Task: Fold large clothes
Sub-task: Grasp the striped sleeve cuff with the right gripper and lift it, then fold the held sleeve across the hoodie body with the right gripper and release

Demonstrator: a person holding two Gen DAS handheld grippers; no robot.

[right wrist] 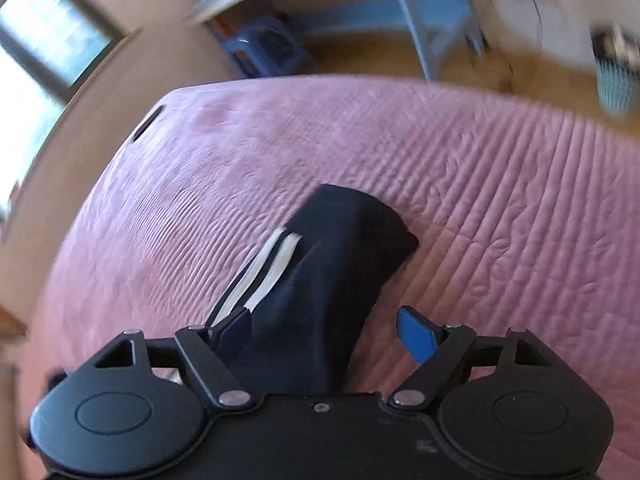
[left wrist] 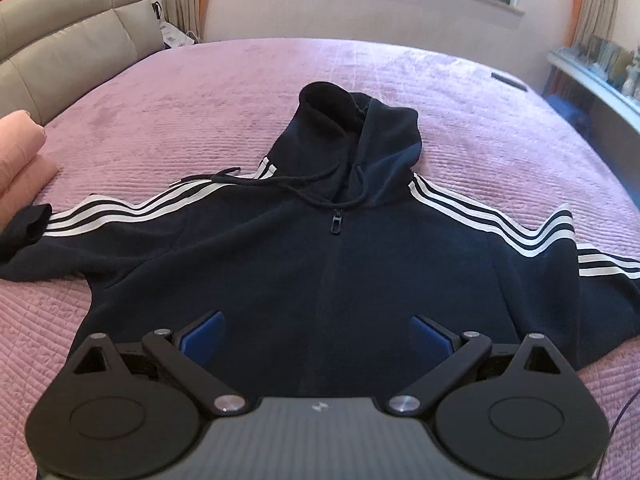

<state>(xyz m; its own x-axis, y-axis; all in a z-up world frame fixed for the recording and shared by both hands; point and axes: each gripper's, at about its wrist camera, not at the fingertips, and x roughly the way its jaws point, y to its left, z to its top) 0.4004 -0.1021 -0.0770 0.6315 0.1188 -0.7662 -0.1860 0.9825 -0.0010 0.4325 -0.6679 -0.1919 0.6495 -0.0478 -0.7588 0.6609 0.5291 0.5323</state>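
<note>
A dark navy hoodie (left wrist: pixel 320 248) with white stripes along its sleeves lies front up on the pink bedspread (left wrist: pixel 200 92), hood pointing away. My left gripper (left wrist: pixel 316 332) hovers over the lower front of the hoodie, jaws wide open and nothing between the blue pads (left wrist: pixel 202 336). In the blurred right wrist view one striped sleeve (right wrist: pixel 320 280) stretches away, its cuff (right wrist: pixel 360 216) resting on the bedspread (right wrist: pixel 480 200). My right gripper (right wrist: pixel 324 332) is open around that sleeve; the left finger sits against the cloth and the right pad (right wrist: pixel 418 334) stands apart from it.
A folded pink cloth (left wrist: pixel 20 160) lies at the left bed edge below a grey headboard (left wrist: pixel 60 40). A small dark flat object (left wrist: pixel 508 80) (right wrist: pixel 148 122) rests near the far corner. A shelf (left wrist: pixel 592 80) and a blue stool (right wrist: pixel 264 48) stand beyond the bed.
</note>
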